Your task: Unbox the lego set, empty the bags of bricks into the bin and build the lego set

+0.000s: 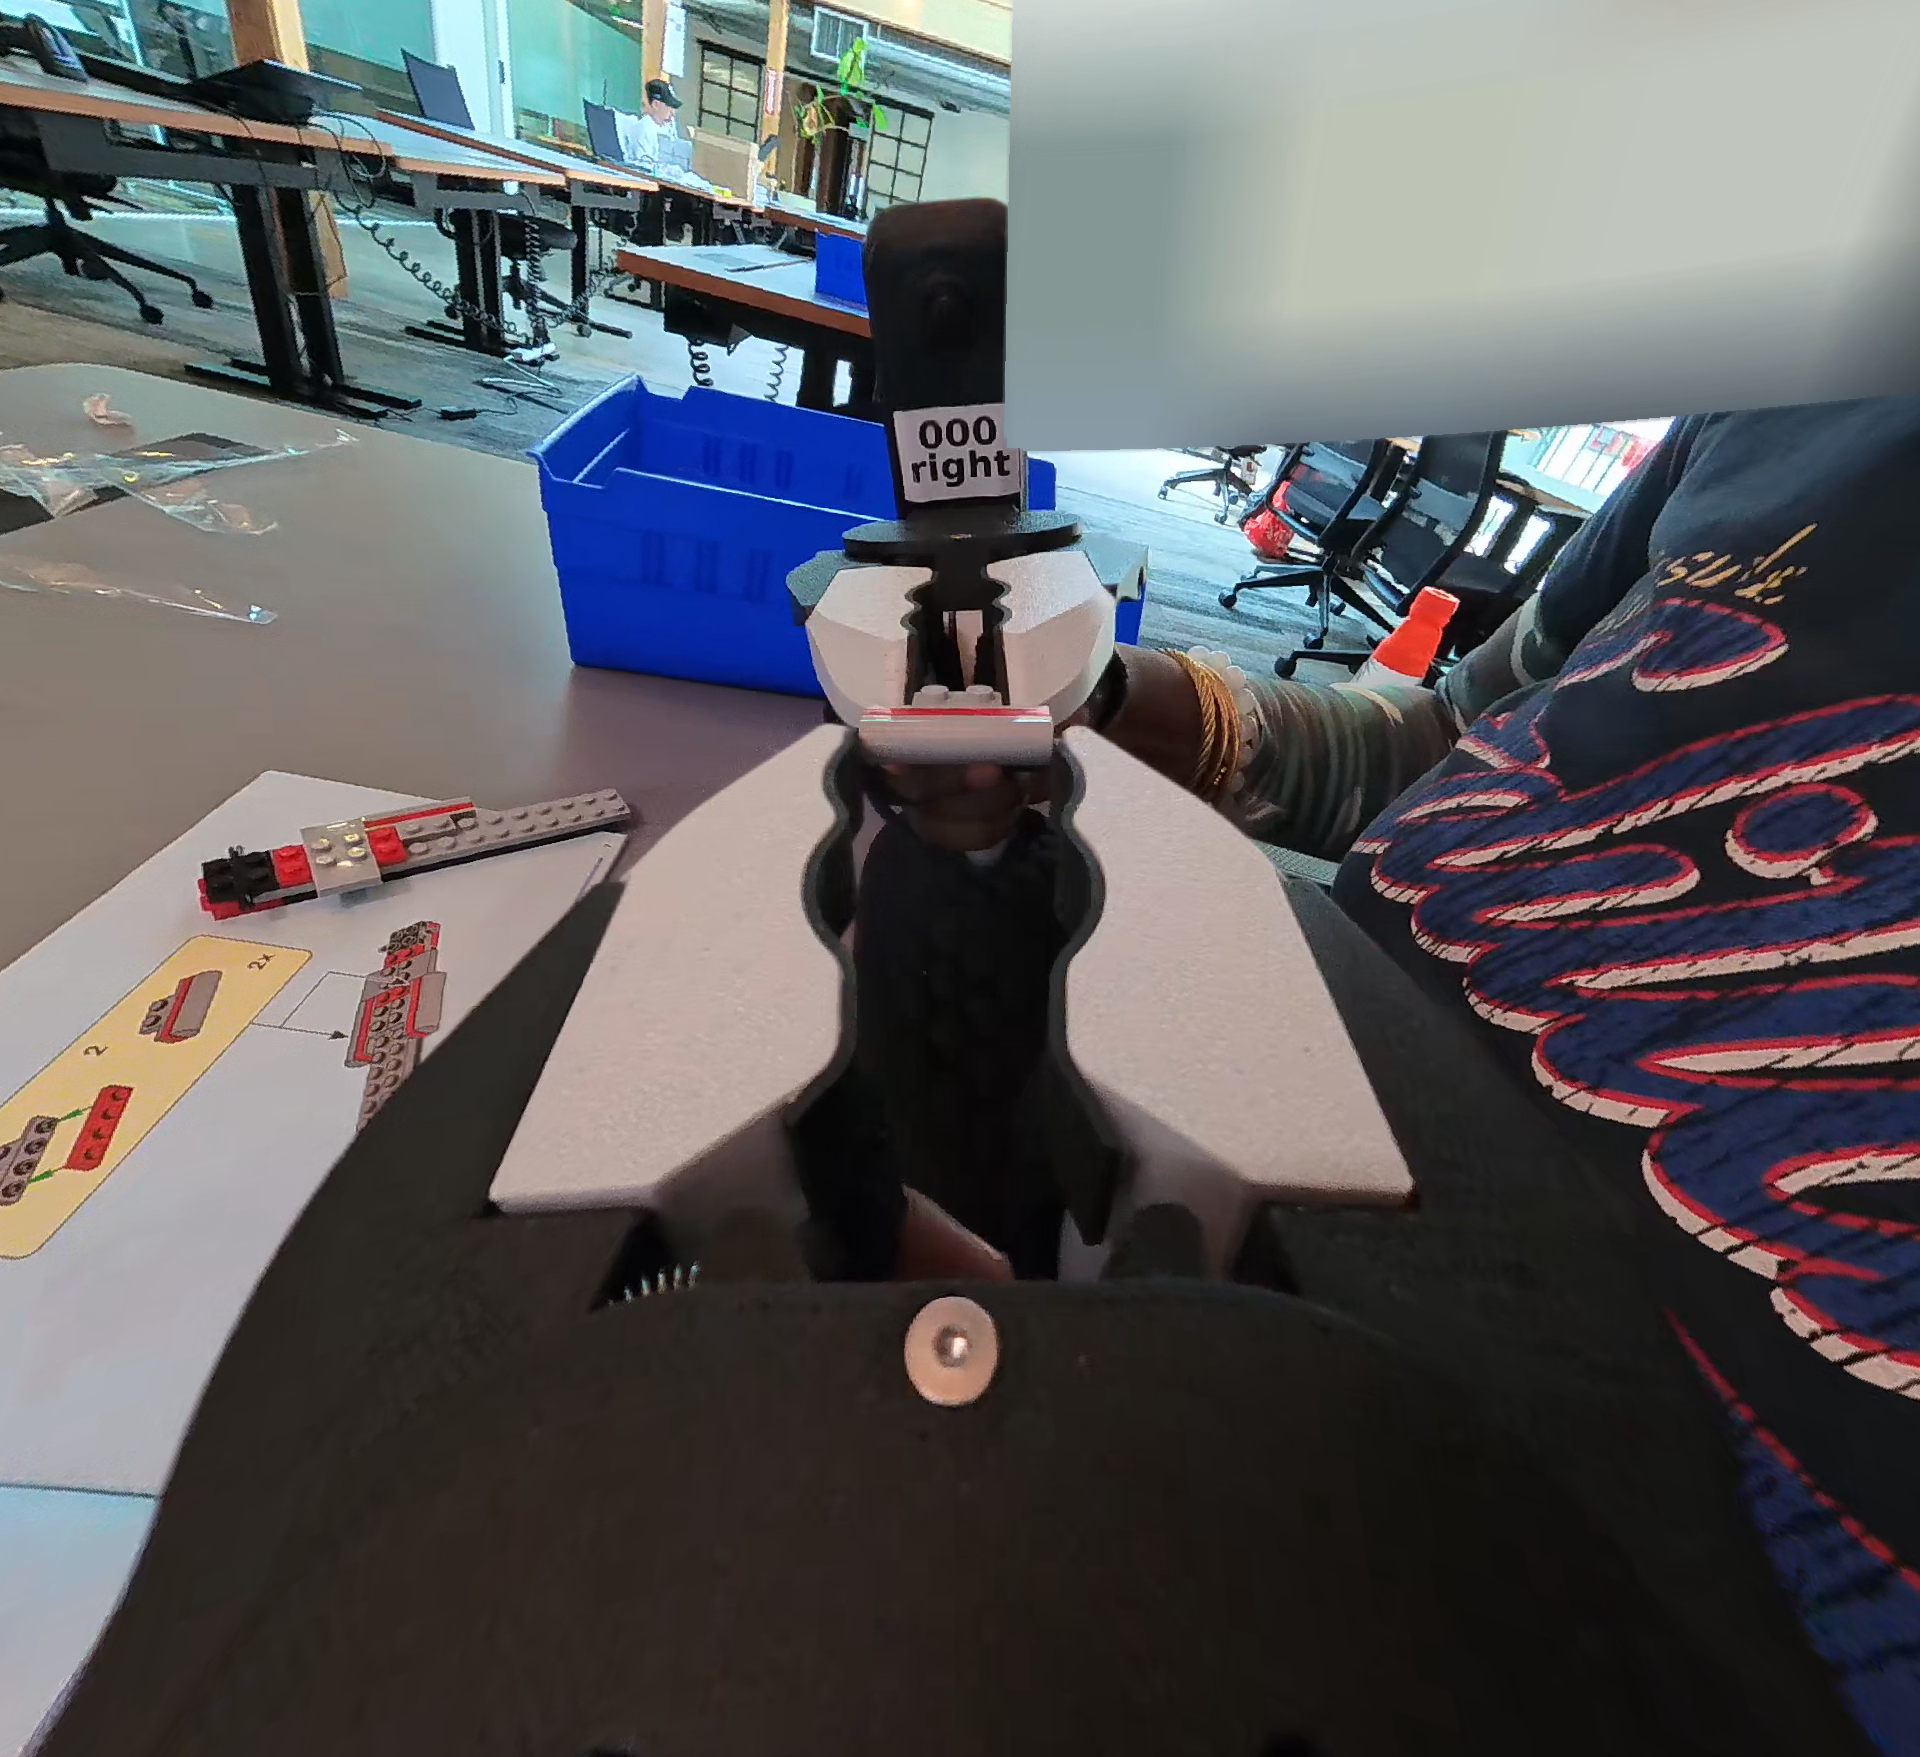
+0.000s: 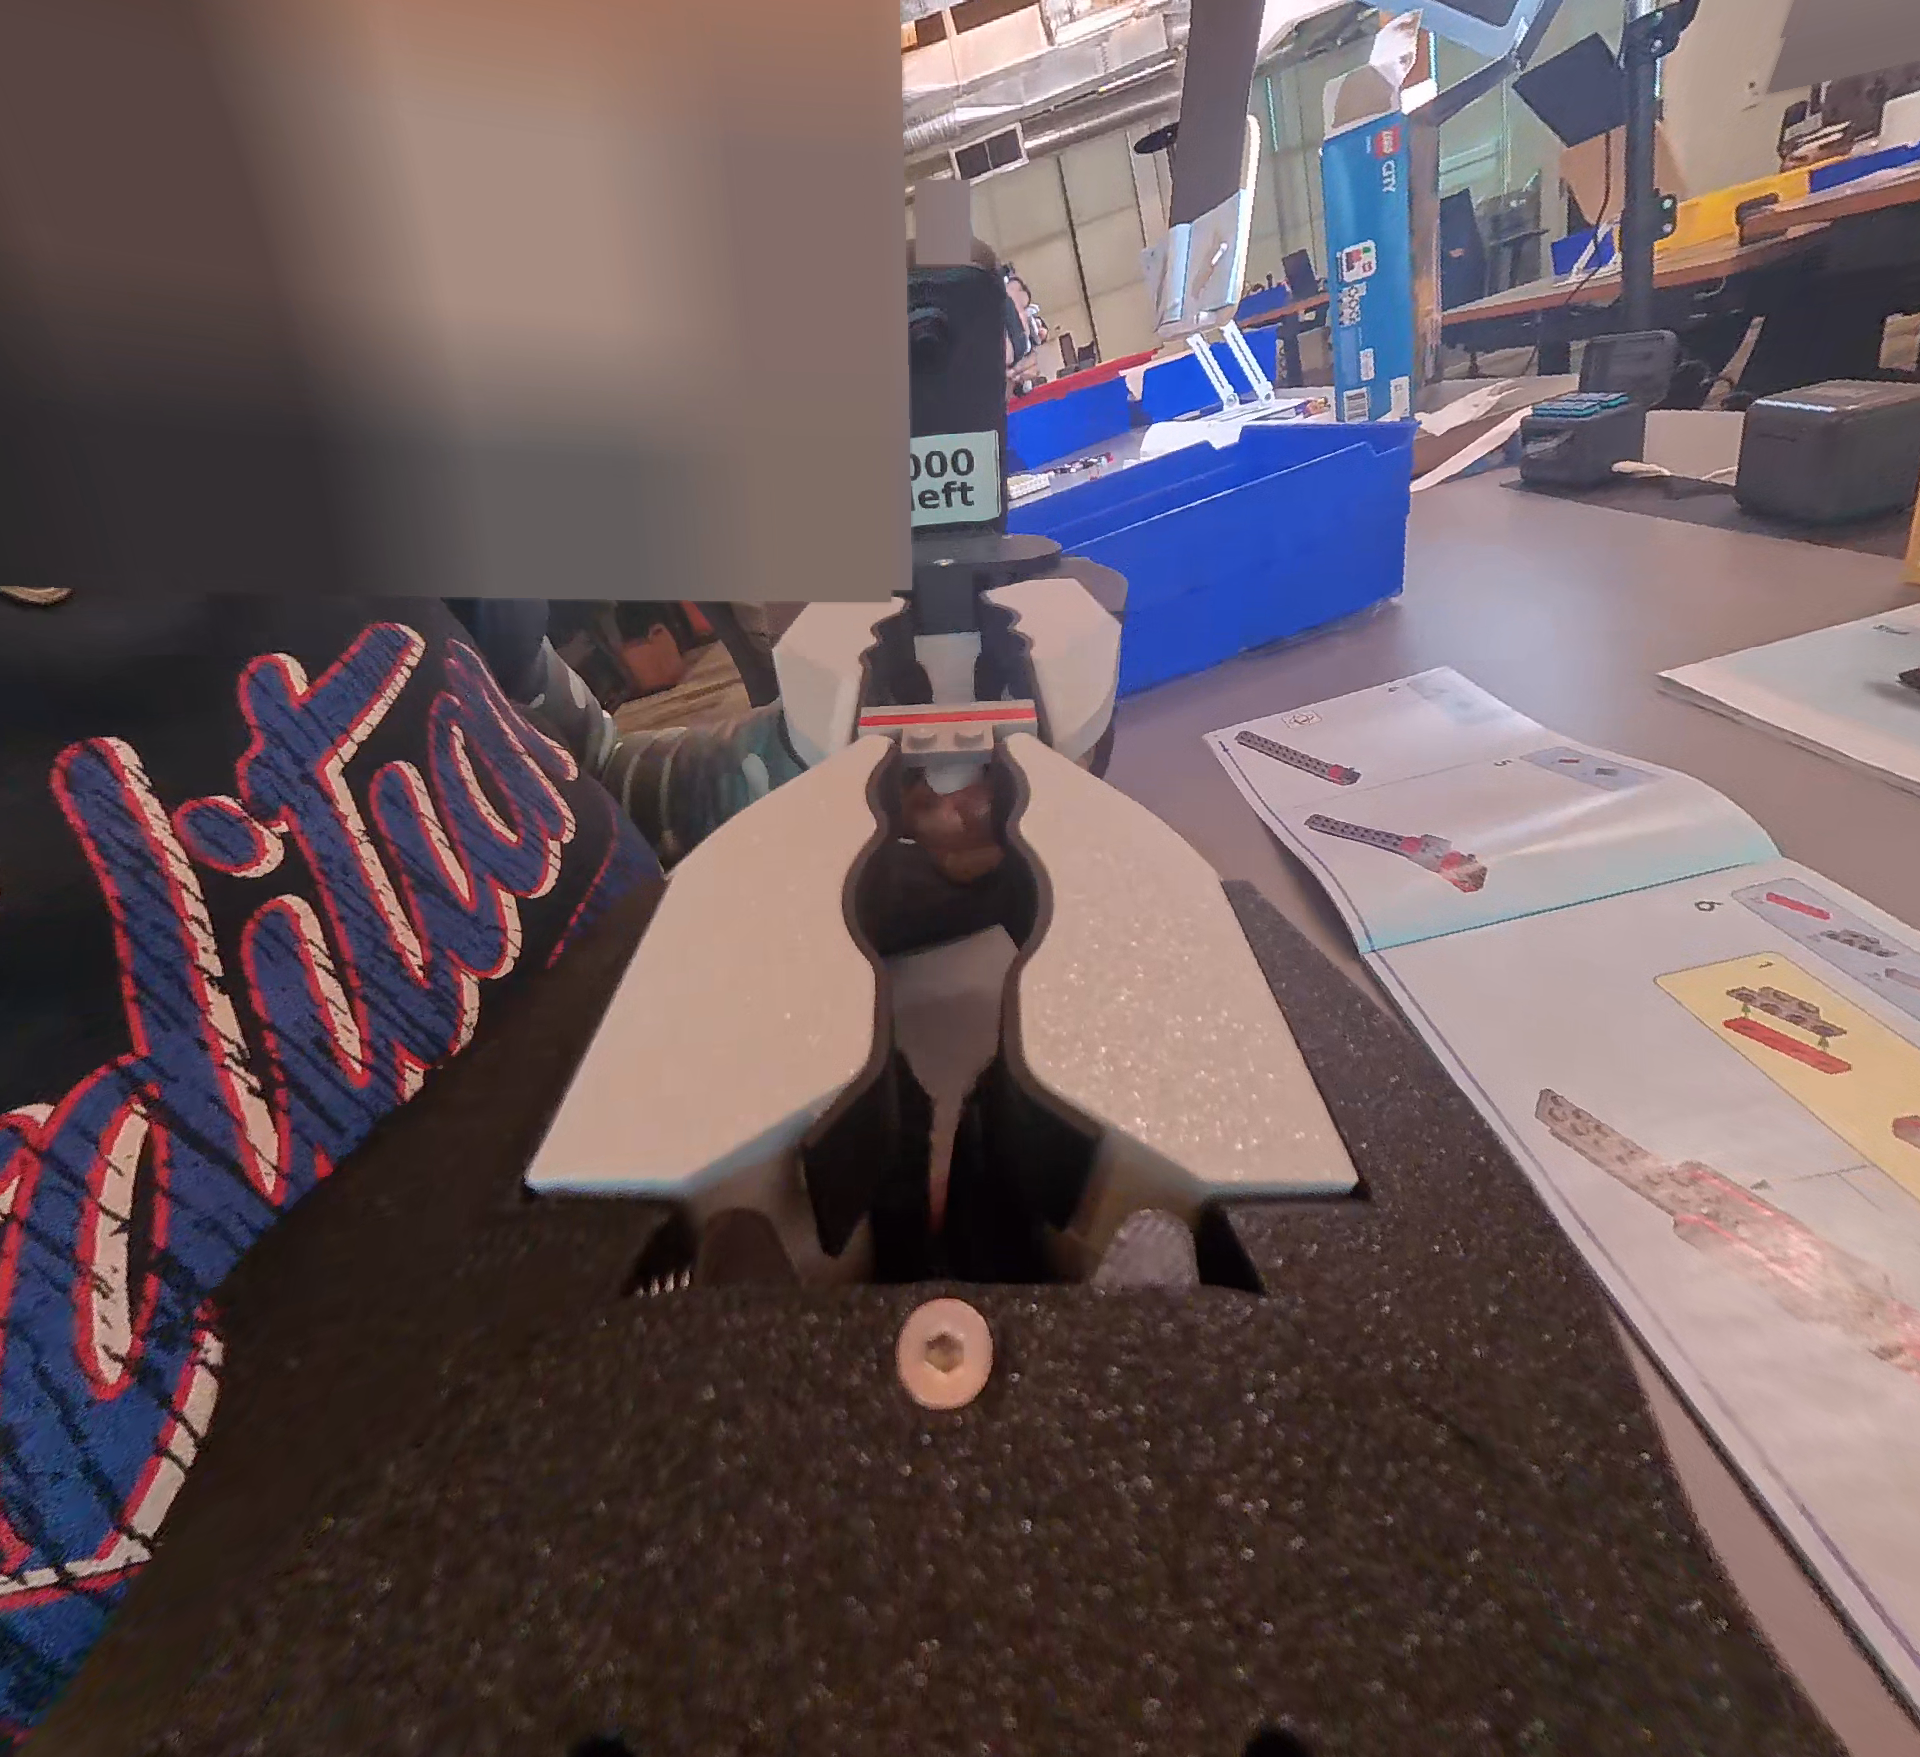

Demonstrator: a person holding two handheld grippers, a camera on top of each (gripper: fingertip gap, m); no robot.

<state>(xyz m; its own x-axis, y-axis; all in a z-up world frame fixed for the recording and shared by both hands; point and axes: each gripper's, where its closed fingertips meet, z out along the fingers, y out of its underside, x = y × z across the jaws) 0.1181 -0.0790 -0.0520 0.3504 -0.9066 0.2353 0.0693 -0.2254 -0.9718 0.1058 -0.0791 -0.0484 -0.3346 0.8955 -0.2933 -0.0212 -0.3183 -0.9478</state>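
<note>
I have the left gripper (image 1: 954,746) and the right gripper (image 2: 948,751) tip to tip above the tabletop (image 1: 395,585). My left fingers clamp a grey curved brick (image 1: 956,733) with a red stripe, my right fingers a small grey plate (image 2: 948,743), and the two pieces touch. The partly built model (image 1: 405,843) lies on the instruction booklet (image 1: 208,1136), near the blue bin (image 1: 675,544).

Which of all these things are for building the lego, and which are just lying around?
For the job:
- left gripper holding the grey curved brick with a red stripe
- right gripper holding the small grey studded plate
- half-built grey, red and black lego strip
- open paper instruction booklet
- blue plastic bin

Lying about:
- clear empty plastic bags
- tall opened blue cardboard box
- orange-capped bottle
</note>
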